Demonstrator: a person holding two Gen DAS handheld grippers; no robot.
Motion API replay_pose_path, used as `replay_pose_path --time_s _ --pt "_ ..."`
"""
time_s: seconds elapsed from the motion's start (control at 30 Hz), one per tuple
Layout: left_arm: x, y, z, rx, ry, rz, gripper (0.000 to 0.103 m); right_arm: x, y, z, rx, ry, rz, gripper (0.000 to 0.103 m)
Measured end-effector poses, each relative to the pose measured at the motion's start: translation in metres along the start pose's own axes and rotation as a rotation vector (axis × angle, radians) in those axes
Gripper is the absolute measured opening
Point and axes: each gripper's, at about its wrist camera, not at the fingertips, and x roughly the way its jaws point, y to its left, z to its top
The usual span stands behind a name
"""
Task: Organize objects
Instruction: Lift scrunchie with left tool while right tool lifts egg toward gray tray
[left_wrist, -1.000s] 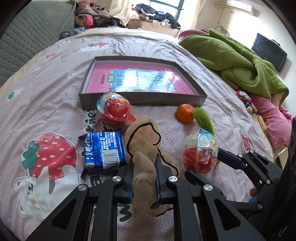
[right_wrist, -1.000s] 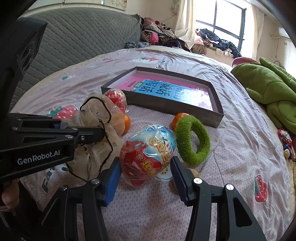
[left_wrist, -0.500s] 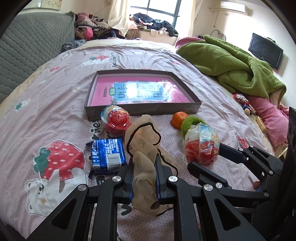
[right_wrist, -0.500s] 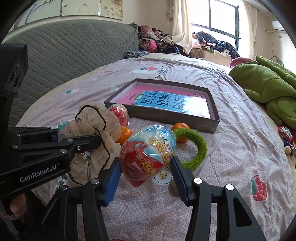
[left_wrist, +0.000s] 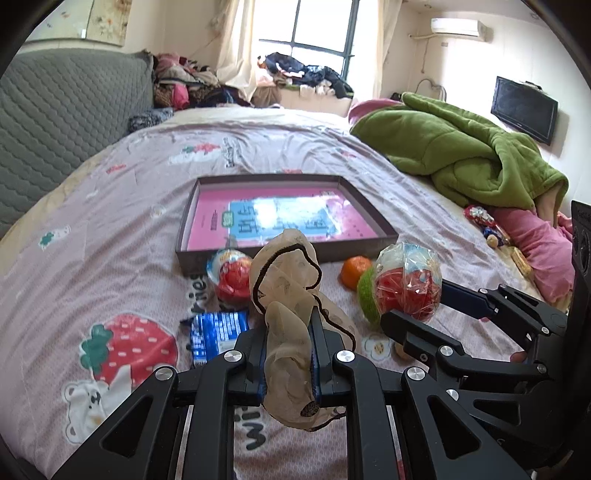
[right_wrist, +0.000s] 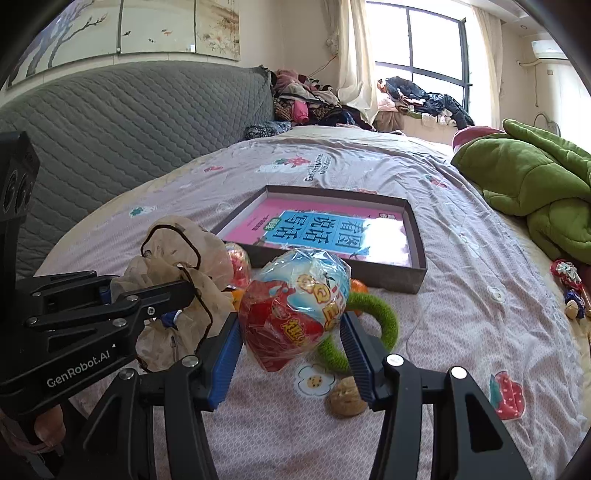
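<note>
Beige mesh pouch pinched in left claw hides second snack; right claw clamps wrapped snack.

The left gripper points slantwise downward, its black jaws pinched tight on a beige mesh drawstring pouch. The right gripper tilts likewise, blue-padded jaws spread wide, clasping a plastic-wrapped red-and-blue toy egg.

A grey quilted headboard rises far left of the claw. Ahead, piled clothes crowd the window sill. A green blanket heaps far right, beneath a wall television and air conditioner.
</note>
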Motion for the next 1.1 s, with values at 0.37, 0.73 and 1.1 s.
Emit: replay_pose_path --time_s 0.37,0.73,1.1 --pt "0.015 0.005 0.022 0.013 -0.022 0.003 0.017 0.008 -0.01 0.026 -0.001 -0.034 -0.017 0.054" --pt "0.036 0.009 0.057 0.031 -0.042 -0.02 0.017 0.022 -0.022 0.061 -0.015 -0.089 -0.032 0.054" --pt "0.065 0.019 0.071 -0.001 -0.023 0.0 0.017 0.045 -0.042 0.068 0.0 -0.064 -0.034 0.054"
